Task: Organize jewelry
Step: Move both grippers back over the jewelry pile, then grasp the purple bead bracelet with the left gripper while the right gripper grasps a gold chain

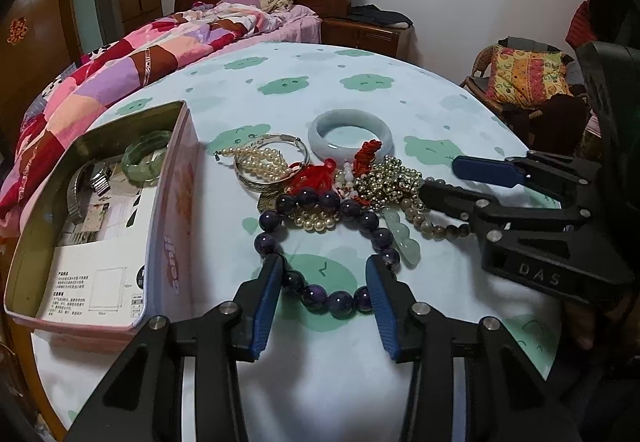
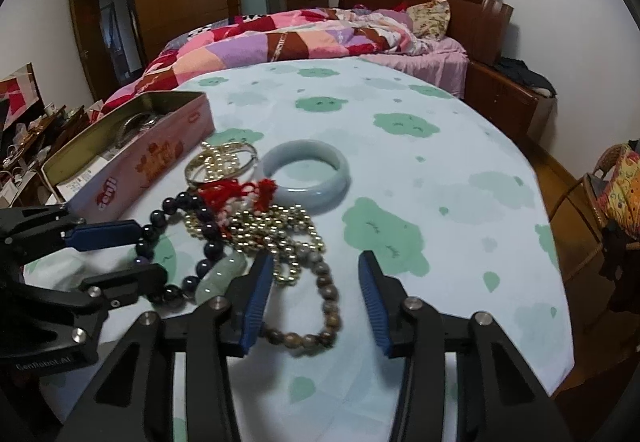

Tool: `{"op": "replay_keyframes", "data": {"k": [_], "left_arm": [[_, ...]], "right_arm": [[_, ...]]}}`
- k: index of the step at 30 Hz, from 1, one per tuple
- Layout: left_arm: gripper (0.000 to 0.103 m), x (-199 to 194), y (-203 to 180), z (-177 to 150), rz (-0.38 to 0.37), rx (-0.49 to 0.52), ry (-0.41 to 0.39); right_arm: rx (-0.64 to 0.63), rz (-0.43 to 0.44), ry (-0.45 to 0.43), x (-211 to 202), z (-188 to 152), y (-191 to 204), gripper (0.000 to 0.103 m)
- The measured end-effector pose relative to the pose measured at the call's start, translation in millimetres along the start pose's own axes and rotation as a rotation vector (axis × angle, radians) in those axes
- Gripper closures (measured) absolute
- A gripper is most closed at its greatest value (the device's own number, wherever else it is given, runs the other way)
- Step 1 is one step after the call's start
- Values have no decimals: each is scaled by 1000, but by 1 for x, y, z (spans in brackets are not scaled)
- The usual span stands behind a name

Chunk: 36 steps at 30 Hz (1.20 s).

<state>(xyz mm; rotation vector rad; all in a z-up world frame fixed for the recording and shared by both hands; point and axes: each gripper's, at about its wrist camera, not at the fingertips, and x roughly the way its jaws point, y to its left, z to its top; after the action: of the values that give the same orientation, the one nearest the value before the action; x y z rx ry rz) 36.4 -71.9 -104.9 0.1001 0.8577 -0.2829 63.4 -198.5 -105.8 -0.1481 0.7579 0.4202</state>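
A tangle of jewelry lies on the cloud-print tablecloth. My left gripper stands open over the purple bead bracelet, whose near arc runs between the blue pads. My right gripper is open astride the brown bead bracelet, and its left pad brushes the beads. In the pile are a gold bead chain, red knots, a pearl strand in a silver bangle and a jade pendant. A pale jade bangle lies behind. The pink tin holds a green bangle and a watch.
The tin sits at the table's left edge. A bed with a patchwork quilt runs behind the table. A wicker chair with a patterned cushion stands to the right. Bare cloth stretches right of the pile.
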Motion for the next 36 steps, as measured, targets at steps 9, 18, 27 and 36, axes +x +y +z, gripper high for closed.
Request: {"op": "replay_keyframes", "data": {"k": [9,18,27,36], "left_arm": [[82,5,2,3,-5,-8,10],[103,-2,8,4,-15,-29,-19],[103,-14,8,6,-31,-30,-62],[103,-13,5,8,-45,-24,-58]], "right_arm": [[-36,15,25,15,17,9,56],[-83,45,61,19,14,15,90],[-25,84,-8,-1,21,3,95],[16,86,-93,-26,32,-7,96]]}}
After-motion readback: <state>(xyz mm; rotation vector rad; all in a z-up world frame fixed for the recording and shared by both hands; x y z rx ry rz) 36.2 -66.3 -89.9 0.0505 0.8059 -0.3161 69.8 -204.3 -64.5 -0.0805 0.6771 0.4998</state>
